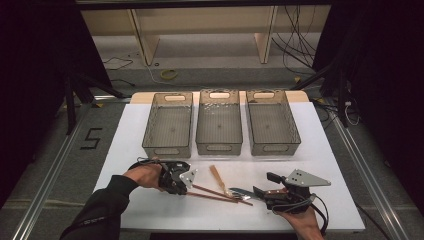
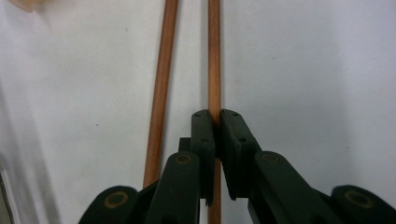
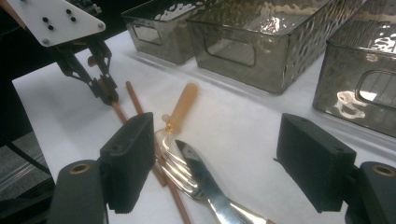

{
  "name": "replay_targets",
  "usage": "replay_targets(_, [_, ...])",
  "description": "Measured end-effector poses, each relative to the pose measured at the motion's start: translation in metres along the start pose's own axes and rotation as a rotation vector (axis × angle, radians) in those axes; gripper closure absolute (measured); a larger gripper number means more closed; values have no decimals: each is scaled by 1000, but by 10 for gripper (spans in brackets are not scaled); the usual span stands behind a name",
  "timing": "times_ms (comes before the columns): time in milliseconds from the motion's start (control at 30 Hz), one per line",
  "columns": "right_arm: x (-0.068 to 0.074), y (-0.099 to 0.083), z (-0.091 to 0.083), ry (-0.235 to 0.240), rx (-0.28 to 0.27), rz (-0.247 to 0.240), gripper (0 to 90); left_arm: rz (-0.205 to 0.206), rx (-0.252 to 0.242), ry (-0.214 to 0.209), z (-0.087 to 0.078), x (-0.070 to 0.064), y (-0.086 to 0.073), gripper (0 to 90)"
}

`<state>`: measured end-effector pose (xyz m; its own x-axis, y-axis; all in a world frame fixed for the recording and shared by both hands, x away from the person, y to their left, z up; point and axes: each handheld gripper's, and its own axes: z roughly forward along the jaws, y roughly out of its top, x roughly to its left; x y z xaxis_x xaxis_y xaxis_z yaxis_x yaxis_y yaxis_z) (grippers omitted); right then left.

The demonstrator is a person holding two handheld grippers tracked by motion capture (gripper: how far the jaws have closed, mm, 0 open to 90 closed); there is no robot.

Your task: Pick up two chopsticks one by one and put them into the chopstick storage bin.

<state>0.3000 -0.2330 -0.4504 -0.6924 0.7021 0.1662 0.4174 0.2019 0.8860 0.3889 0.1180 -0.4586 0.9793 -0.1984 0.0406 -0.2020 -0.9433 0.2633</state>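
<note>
Left gripper fingers clenched on thin reddish-brown wooden chopstick: light, stiff, smooth, prone to roll; grip mid-shaft. Right gripper fingers released.

On the white table: three grey bins in a row at the far side, left bin, middle bin, right bin. Near me: two chopsticks under my left gripper, a fork, a knife just before my right gripper.
</note>
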Motion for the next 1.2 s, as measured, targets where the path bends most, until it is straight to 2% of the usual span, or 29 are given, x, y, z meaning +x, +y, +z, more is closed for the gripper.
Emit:
replay_targets(167, [0, 0, 0, 1, -1, 2, 289, -1, -32, 15, -7, -5, -1, 837])
replay_targets(333, [0, 0, -1, -1, -4, 3, 288, -41, -94, 44, -20, -10, -5, 837])
replay_targets(367, [0, 0, -1, -2, -5, 4, 289, -42, -102, 65, -22, -10, -6, 836])
replay_targets(533, [0, 0, 0, -3, -4, 2, 288, -94, -168, 119, -34, -9, -9, 836])
replay_targets(633, [0, 0, -1, -3, -5, 5, 288, -124, -199, 172, -41, -7, -9, 836])
replay_targets(667, [0, 0, -1, -3, -5, 5, 288, -143, -214, 191, -44, -6, -9, 836])
replay_targets(700, [-1, 0, -1, -3, -5, 5, 289, -159, -223, 193, -47, -5, -9, 836])
replay_targets(767, [-1, 0, -1, -3, -5, 6, 289, -198, -231, 234, -51, -3, -8, 836])
replay_targets(800, [-1, 0, -1, -3, -5, 6, 289, -228, -241, 231, -53, -1, -8, 835])
replay_targets(867, [0, 0, -1, -1, -4, 5, 289, -268, -244, 250, -56, 3, -8, 835])
replay_targets(1033, [0, 0, 0, -2, -3, 6, 289, -349, -276, 300, -66, 10, -6, 836])
replay_targets(1200, [0, 0, -1, -2, -3, 6, 289, -468, -316, 352, -79, 23, -12, 836])
